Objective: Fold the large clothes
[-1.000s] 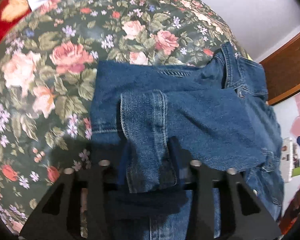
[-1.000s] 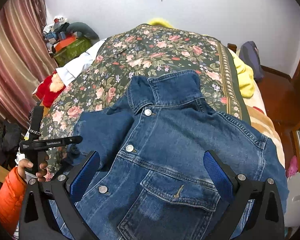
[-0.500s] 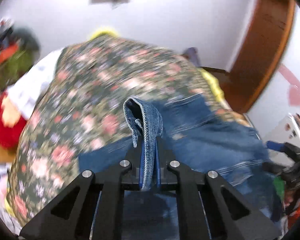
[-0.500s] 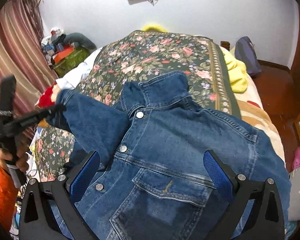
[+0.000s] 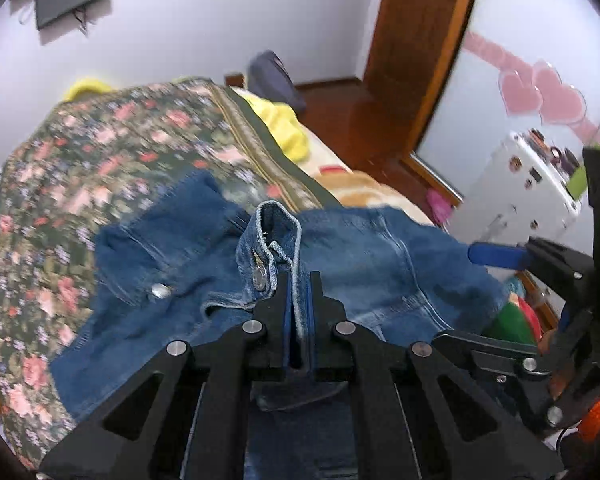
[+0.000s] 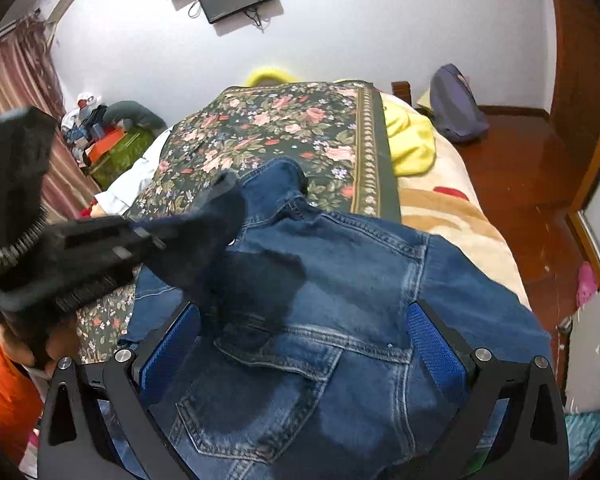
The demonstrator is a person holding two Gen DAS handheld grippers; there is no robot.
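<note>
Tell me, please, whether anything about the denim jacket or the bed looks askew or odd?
Only the sleeve cuff stands out: the left gripper pinches it up over the denim jacket, mid-fold. The floral bedspread looks undisturbed.

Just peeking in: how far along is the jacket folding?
Early. The denim jacket lies spread on the floral bedspread. The left gripper is clamped on the sleeve cuff, carrying it across. The right gripper hovers open. All folds remain.
</note>
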